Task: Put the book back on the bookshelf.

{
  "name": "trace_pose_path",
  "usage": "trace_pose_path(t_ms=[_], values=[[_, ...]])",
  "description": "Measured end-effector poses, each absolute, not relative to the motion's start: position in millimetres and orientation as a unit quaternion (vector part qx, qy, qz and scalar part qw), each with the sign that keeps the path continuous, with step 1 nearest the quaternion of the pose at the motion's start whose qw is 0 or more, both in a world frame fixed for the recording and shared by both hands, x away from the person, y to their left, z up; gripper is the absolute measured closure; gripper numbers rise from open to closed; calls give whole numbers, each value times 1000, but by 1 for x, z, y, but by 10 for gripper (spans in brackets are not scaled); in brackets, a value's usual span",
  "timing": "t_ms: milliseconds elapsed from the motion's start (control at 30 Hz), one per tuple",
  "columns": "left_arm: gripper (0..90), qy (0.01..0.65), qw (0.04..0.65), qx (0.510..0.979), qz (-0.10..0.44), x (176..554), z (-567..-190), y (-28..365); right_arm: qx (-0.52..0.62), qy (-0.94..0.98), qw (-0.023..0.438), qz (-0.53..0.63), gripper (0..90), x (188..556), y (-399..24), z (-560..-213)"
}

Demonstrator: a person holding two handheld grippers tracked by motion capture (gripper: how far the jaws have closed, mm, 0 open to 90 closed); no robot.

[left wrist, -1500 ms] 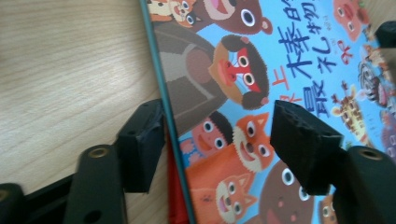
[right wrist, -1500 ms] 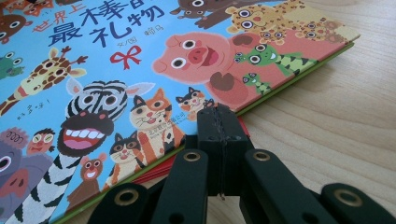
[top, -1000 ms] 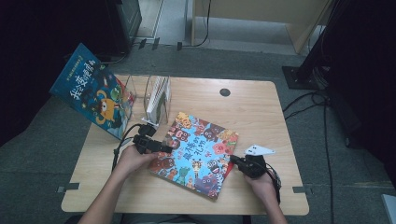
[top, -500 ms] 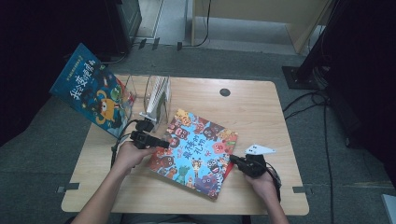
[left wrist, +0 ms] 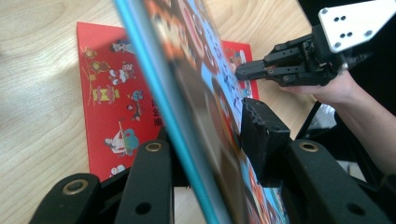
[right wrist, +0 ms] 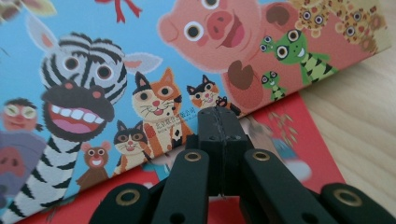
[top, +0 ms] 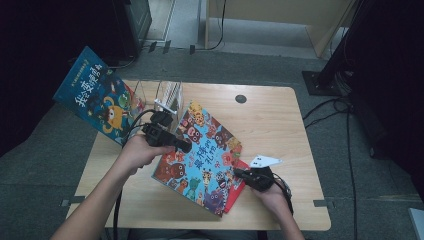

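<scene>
Grey carpet surrounds a pale wooden table with rounded corners and a small dark round grommet near its far edge; black cables trail over the floor to the right.

Near the middle of the table, a large blue picture book crowded with cartoon animals is tilted up along its left edge. Its cover carries large Chinese characters running down the middle, and a line of tiny print below the cats in the right gripper view is too small to read. Under it lies a thin red book with small printed figures, flat on the wood, its corner poking out at the blue book's near right side.

The left gripper holds the raised left edge of the blue book, its two black jaws pinched on the cover from either side, as the left gripper view shows. The right gripper rests at the blue book's right edge, jaws pressed together, their tips over the red book, apparently holding nothing.

At the far left corner stands a clear plastic book rack with a few thin pale books upright in one slot. Beyond the table's left edge leans another blue book with an orange monster and yellow Chinese lettering.
</scene>
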State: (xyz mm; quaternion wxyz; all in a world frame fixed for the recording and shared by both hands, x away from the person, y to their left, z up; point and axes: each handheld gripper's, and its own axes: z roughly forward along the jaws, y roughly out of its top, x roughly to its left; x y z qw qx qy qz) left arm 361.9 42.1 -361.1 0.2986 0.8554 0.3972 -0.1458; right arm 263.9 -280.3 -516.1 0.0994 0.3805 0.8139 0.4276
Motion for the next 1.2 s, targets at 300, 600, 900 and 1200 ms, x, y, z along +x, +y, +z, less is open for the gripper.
trace_pose_path(t_ms=[300, 600, 900, 1200], values=[[739, 397, 270, 863, -159, 378, -339, 35, 365, 821, 103, 427, 884, 270, -260, -516], [813, 390, 235, 876, -157, 382, -312, 33, 350, 836, 128, 404, 772, 272, -261, -510], [813, 387, 207, 891, -118, 368, -287, 49, 374, 817, 138, 416, 771, 272, -281, -507], [810, 413, 229, 874, -114, 355, -279, 96, 375, 815, 139, 419, 710, 275, -272, -507]])
